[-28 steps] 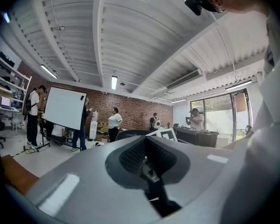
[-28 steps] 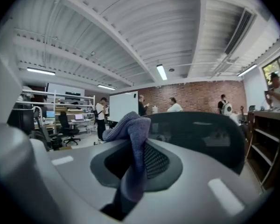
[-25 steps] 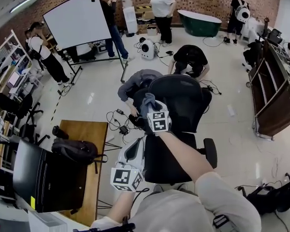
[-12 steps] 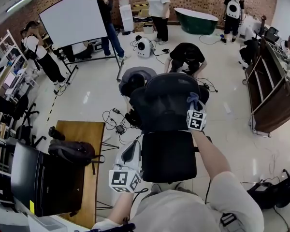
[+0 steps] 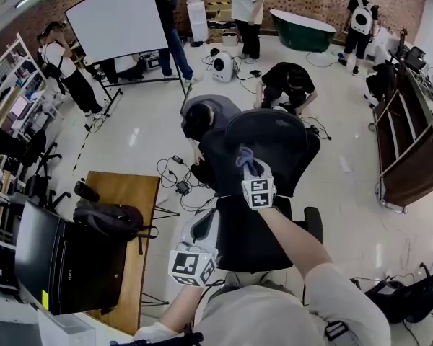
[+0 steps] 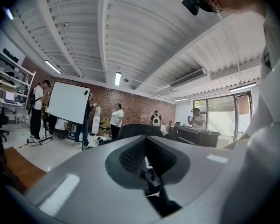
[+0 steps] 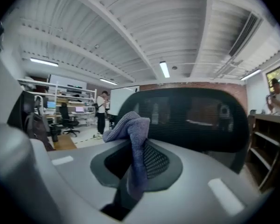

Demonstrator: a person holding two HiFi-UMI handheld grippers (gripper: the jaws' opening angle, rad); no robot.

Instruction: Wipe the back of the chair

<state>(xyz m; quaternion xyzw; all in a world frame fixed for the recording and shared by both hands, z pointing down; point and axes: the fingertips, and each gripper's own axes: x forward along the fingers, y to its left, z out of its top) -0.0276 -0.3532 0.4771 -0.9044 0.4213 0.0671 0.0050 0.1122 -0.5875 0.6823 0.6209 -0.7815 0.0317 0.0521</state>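
Cloth (image 7: 133, 134) of blue-grey colour is pinched in the right gripper (image 5: 251, 173), whose jaws are closed on it. Just in front of this gripper is the chair's black mesh back (image 5: 278, 146). The left gripper (image 6: 151, 183) has its jaws together and holds nothing; the chair is ahead of it.

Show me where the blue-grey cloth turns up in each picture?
Head view: centre, the cloth at the right gripper tip, by the chair back.
Left gripper view: not in it.
Right gripper view: centre, cloth pinched between the jaws.
Shared landmark: the black chair back, in all three views.
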